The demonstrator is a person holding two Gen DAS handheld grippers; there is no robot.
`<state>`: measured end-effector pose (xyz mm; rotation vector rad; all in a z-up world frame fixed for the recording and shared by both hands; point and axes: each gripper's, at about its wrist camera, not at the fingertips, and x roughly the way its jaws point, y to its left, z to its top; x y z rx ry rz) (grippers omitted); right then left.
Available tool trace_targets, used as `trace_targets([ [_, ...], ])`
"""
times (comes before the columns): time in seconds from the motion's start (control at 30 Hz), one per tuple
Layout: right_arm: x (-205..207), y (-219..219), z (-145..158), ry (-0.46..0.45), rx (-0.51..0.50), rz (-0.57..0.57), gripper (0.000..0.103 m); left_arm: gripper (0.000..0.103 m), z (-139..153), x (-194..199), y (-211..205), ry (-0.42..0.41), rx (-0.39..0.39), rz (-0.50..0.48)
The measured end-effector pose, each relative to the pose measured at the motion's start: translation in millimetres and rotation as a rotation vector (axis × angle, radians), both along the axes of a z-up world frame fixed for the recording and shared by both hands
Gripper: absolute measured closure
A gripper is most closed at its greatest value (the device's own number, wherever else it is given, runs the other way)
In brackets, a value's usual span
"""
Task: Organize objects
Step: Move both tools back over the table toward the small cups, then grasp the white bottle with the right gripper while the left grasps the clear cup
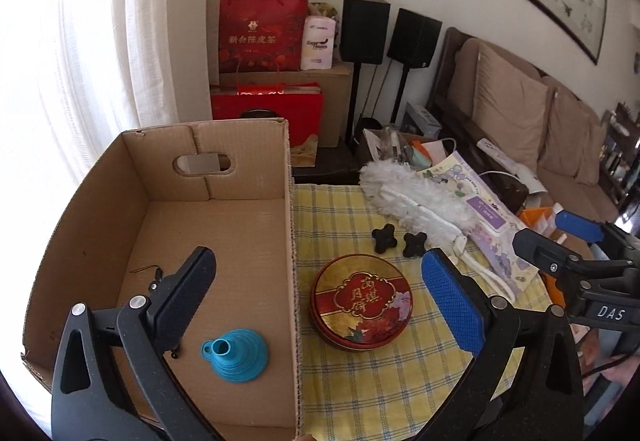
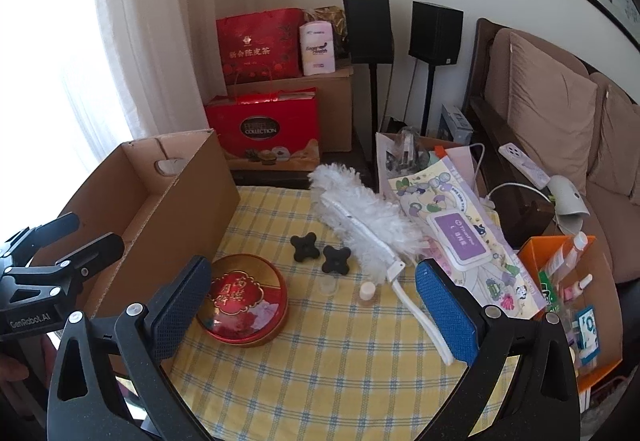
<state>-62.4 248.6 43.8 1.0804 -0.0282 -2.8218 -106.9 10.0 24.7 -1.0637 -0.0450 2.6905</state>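
Observation:
An open cardboard box (image 1: 168, 169) stands at the table's left; it also shows in the right wrist view (image 2: 188, 185). Inside lie a teal funnel (image 1: 236, 355) and a small black item with a cord (image 1: 154, 277). A round red-gold tin (image 1: 362, 307) (image 2: 244, 299), two black cross-shaped pieces (image 1: 384, 237) (image 2: 305, 247), a white feather duster (image 1: 416, 201) (image 2: 360, 225) and two small clear bottles (image 2: 366, 291) lie on the yellow checked cloth. My left gripper (image 1: 320, 301) is open and empty, straddling the box's right wall. My right gripper (image 2: 312, 305) is open and empty above the cloth.
A floral wipes pack (image 2: 460, 241) lies at the table's right. An orange box of small bottles (image 2: 560, 281) stands beyond the right edge. Red gift bags (image 2: 260, 41), two black speakers (image 2: 368, 29) and a brown sofa (image 2: 560, 113) are behind.

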Motion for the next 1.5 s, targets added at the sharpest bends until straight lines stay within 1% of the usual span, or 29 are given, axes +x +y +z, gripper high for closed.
trace_targets([
  [0.2, -0.2, 16.8, -5.0, -0.008, 0.002, -0.027, 0.000, 0.000, -2.7, -7.3, 21.6, -0.003, -0.013, -0.022],
  [0.27, -0.3, 21.0, -7.5, -0.009, 0.008, -0.035, 0.000, 0.000, -5.3, -10.6, 31.5, -0.012, -0.042, -0.031],
  [0.3, -0.7, 23.7, -9.7, -0.010, 0.010, -0.040, 0.000, 0.000, -7.3, -12.5, 35.4, -0.021, -0.044, -0.037],
  [0.43, -3.3, 36.4, -20.7, -0.021, 0.012, -0.060, 0.000, 0.000, -18.4, -21.4, 48.0, -0.062, -0.013, -0.067],
  [0.53, -5.6, 44.1, -30.0, -0.032, 0.016, -0.066, 0.005, 0.000, -28.3, -25.2, 59.5, -0.085, -0.003, -0.088],
  [0.67, -13.1, 54.8, -45.3, -0.067, 0.005, -0.062, 0.017, 0.003, -39.1, -28.7, 76.4, -0.084, -0.008, -0.099],
  [0.7, -15.4, 56.6, -48.8, -0.077, 0.000, -0.061, 0.018, 0.004, -41.5, -30.9, 80.4, -0.089, -0.007, -0.101],
  [0.8, -21.9, 61.1, -60.5, -0.101, -0.017, -0.054, 0.025, 0.011, -49.7, -38.7, 90.3, -0.107, -0.013, -0.105],
  [0.83, -24.5, 62.0, -64.8, -0.108, -0.021, -0.050, 0.028, 0.016, -52.1, -41.4, 94.0, -0.110, -0.022, -0.108],
  [0.87, -26.1, 62.6, -68.3, -0.112, -0.026, -0.046, 0.034, 0.019, -55.5, -44.5, 98.9, -0.116, -0.039, -0.110],
  [0.9, -28.0, 63.2, -72.1, -0.118, -0.033, -0.040, 0.037, 0.023, -57.7, -46.8, 101.5, -0.120, -0.048, -0.113],
  [0.97, -32.8, 64.0, -81.8, -0.139, -0.049, -0.027, 0.047, 0.033, -63.6, -52.8, 108.0, -0.138, -0.053, -0.122],
  [1.07, -38.8, 64.0, -96.1, -0.162, -0.064, -0.012, 0.055, 0.038, -74.1, -63.7, 114.6, -0.180, -0.037, -0.139],
  [1.13, -42.8, 63.3, -104.5, -0.173, -0.075, -0.001, 0.056, 0.039, -80.4, -69.9, 118.6, -0.201, -0.030, -0.149],
  [1.17, -44.4, 62.8, -107.6, -0.176, -0.077, 0.004, 0.056, 0.044, -84.1, -73.1, 120.4, -0.214, -0.023, -0.154],
  [1.23, -47.2, 61.4, -112.7, -0.183, -0.077, 0.017, 0.057, 0.049, -91.4, -78.9, 123.5, -0.240, -0.004, -0.161],
  [1.3, -49.6, 59.1, -117.0, -0.191, -0.077, 0.032, 0.058, 0.051, -98.6, -84.2, 126.3, -0.263, -0.001, -0.164],
  [1.37, -52.8, 55.6, -122.2, -0.200, -0.068, 0.045, 0.063, 0.053, -103.5, -87.7, 128.2, -0.277, -0.002, -0.161],
  [1.5, -61.3, 49.3, -132.1, -0.219, -0.059, 0.060, 0.067, 0.054, -108.7, -92.1, 129.5, -0.290, -0.008, -0.172],
])
